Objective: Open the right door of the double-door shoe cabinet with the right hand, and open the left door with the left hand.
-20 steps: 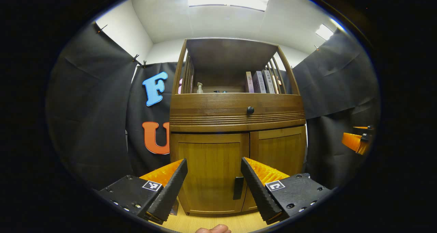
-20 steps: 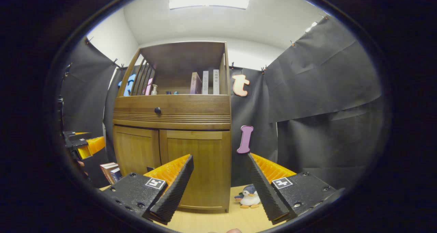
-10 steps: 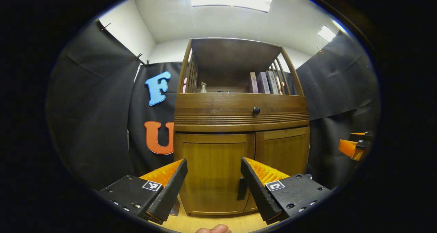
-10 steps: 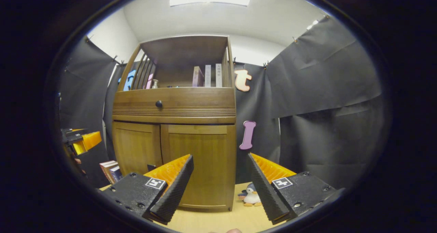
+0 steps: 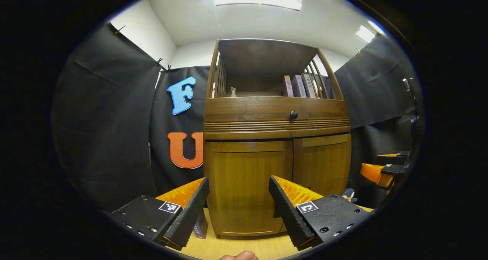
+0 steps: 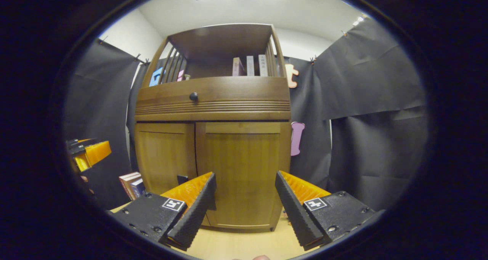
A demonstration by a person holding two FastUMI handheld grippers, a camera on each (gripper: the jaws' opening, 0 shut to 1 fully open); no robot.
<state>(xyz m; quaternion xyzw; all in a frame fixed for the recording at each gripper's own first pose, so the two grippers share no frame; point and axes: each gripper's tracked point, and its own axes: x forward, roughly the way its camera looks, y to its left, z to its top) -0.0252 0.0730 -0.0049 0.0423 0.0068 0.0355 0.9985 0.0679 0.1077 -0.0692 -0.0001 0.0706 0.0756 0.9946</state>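
Approach step: right gripper [image 6: 244,199], jaws released, faced the shoe cabinet's [image 6: 213,111] closed right door [image 6: 242,172]; its handle needed grasping next.

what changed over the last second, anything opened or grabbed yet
Both grippers moved closer to the shoe cabinet, which looms larger, most plainly in the right gripper view. The right gripper now lines up with the right door; the left gripper faces the left door. Nothing was grabbed. Both doors remain shut and both grippers remain open.
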